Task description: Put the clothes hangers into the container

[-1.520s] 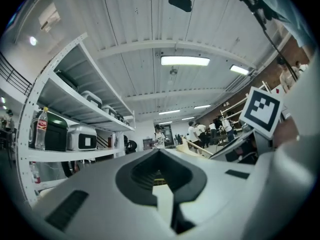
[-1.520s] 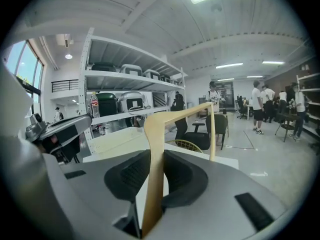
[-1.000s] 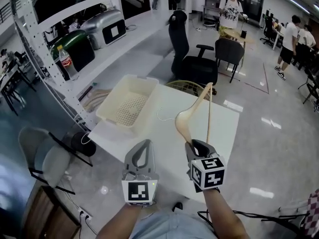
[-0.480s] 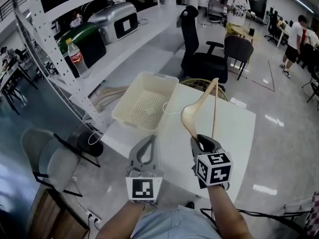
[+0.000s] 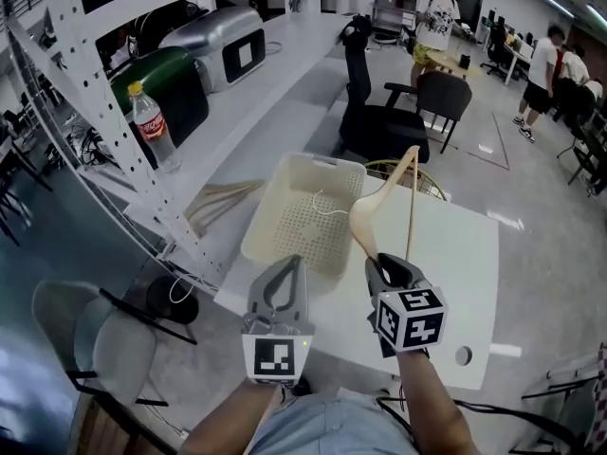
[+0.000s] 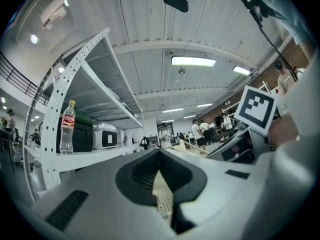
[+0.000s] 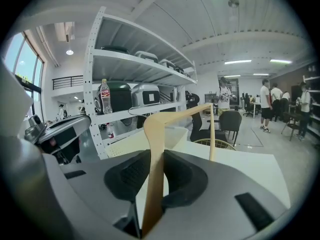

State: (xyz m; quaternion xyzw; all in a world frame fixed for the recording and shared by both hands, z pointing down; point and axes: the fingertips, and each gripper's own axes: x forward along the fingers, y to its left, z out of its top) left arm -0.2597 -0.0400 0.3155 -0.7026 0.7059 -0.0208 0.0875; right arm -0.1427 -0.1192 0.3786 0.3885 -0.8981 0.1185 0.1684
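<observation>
Clamping one arm of the wooden clothes hanger [image 5: 364,222], the right gripper [image 5: 387,265] fingers hold it upright at frame centre, over the white tabletop [image 5: 455,254] beside the cream perforated container [image 5: 302,218]; left gripper [image 5: 283,265] fingers are clenched together, empty

The left tool [image 6: 159,152] points level. Its two grey jaws meet at the tips with nothing between them, and the gap behind the tips shows the cream perforated floor of the container [image 6: 163,200]. On the left, a white shelf rack [image 6: 75,79] carries a cola bottle [image 6: 67,126], a dark green case [image 6: 84,134] and a silver appliance [image 6: 106,135]. Near on the right is the right tool [image 6: 215,153] with its marker cube [image 6: 256,109], and a pale bar of the clothes hanger [image 6: 193,146] reaches out from it. People [image 6: 200,129] stand far off.
</observation>
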